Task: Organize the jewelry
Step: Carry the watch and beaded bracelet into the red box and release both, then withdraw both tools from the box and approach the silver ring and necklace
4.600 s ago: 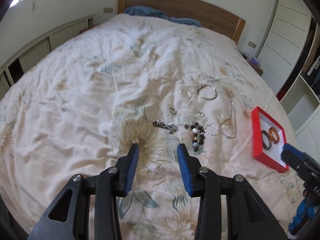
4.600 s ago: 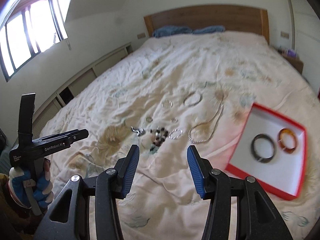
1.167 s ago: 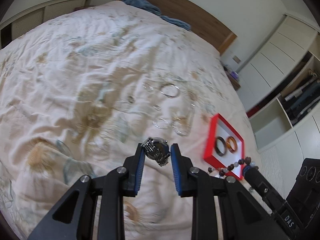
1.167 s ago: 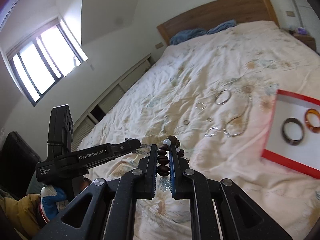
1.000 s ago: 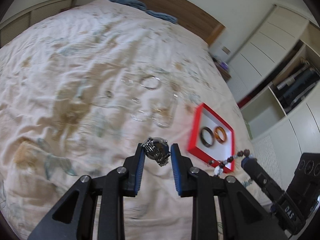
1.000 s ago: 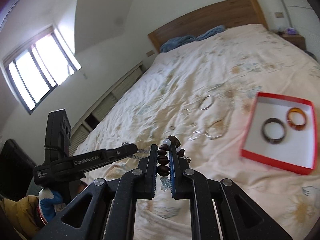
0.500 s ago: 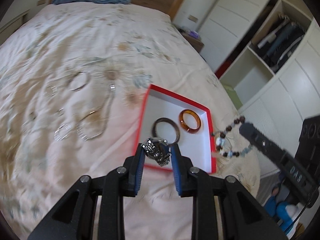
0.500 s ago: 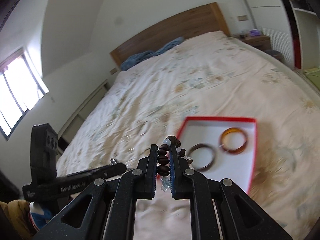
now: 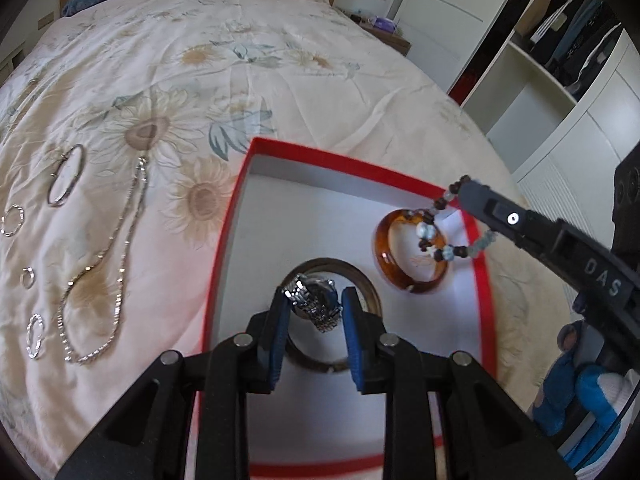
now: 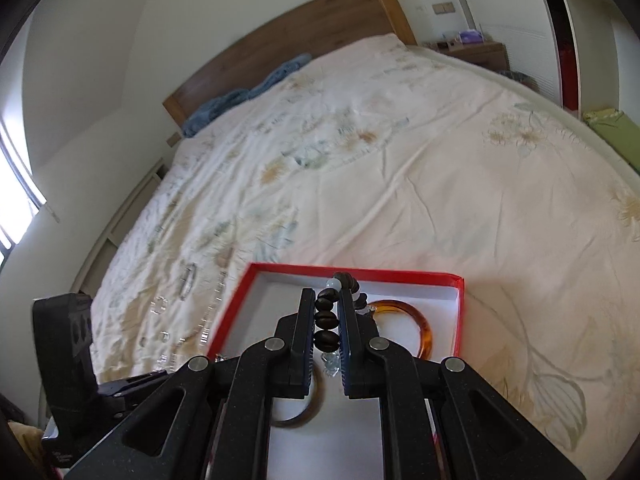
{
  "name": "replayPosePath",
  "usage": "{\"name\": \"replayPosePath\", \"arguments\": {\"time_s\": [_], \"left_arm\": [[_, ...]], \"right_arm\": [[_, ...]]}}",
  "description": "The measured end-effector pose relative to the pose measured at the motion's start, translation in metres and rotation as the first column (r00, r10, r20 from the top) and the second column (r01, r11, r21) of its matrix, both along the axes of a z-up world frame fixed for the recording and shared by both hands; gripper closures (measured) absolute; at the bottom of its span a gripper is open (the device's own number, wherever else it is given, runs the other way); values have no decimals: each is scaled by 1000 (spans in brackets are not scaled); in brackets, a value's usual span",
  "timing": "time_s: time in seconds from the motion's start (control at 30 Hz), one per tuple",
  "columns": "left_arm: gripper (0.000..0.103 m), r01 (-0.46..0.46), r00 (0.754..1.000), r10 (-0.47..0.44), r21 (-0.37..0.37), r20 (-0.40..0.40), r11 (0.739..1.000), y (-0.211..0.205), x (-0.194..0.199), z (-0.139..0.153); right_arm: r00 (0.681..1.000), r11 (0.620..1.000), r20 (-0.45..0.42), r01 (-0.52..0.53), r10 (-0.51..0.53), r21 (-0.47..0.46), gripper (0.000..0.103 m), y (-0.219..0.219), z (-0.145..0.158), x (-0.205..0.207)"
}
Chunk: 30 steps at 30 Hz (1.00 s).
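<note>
Left wrist view looks steeply down on a red box (image 9: 228,224) with a white floor, lying on a bed (image 9: 240,80) with a sunflower-print cover. The left gripper (image 9: 314,308) has its blue jaws clamped on a silver metal watch (image 9: 316,300), held just above a dark bangle (image 9: 366,284) that lies in the lower middle of the box. An amber bangle (image 9: 408,280) lies beside it toward the right wall. At the right of the frame the right gripper (image 9: 466,192) reaches in over the box's right edge (a blue-and-white gloved hand (image 9: 588,392) shows below it), with a beaded bracelet (image 9: 430,236) dangling from its tip over the amber bangle.

Left of the box on the cover lie a silver chain necklace (image 9: 120,248), a silver bangle (image 9: 66,176) and several small rings (image 9: 34,336), all well apart from the box.

Right wrist view shows the right jaws nearly together, pinching the dark beads of the bracelet between them, with the box directly beneath.
</note>
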<state>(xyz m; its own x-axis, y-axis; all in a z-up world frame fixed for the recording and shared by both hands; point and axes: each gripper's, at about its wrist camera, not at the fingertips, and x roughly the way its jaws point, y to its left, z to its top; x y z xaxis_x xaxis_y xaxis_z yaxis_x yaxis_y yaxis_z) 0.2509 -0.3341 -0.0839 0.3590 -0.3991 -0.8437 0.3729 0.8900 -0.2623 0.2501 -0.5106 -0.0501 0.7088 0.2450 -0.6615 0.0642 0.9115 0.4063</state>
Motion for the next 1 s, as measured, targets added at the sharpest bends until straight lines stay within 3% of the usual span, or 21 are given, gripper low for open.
{"name": "replayPosePath", "arguments": {"time_s": [0.2, 0.37, 0.6, 1.0], "left_arm": [[79, 41, 999, -41, 25, -2, 999, -10, -2, -18], [78, 45, 999, -45, 20, -24, 999, -12, -2, -23], [72, 50, 996, -50, 0, -69, 999, -10, -2, -19], [66, 39, 998, -37, -36, 53, 999, 21, -41, 44]], "right_arm": [[997, 1000, -78, 4, -4, -3, 92, -4, -37, 0], [994, 999, -105, 14, -17, -31, 88, -5, -45, -3], [993, 997, -109, 39, -46, -64, 74, -10, -35, -18], [993, 993, -56, 99, -103, -72, 68, -10, 14, -72]]}}
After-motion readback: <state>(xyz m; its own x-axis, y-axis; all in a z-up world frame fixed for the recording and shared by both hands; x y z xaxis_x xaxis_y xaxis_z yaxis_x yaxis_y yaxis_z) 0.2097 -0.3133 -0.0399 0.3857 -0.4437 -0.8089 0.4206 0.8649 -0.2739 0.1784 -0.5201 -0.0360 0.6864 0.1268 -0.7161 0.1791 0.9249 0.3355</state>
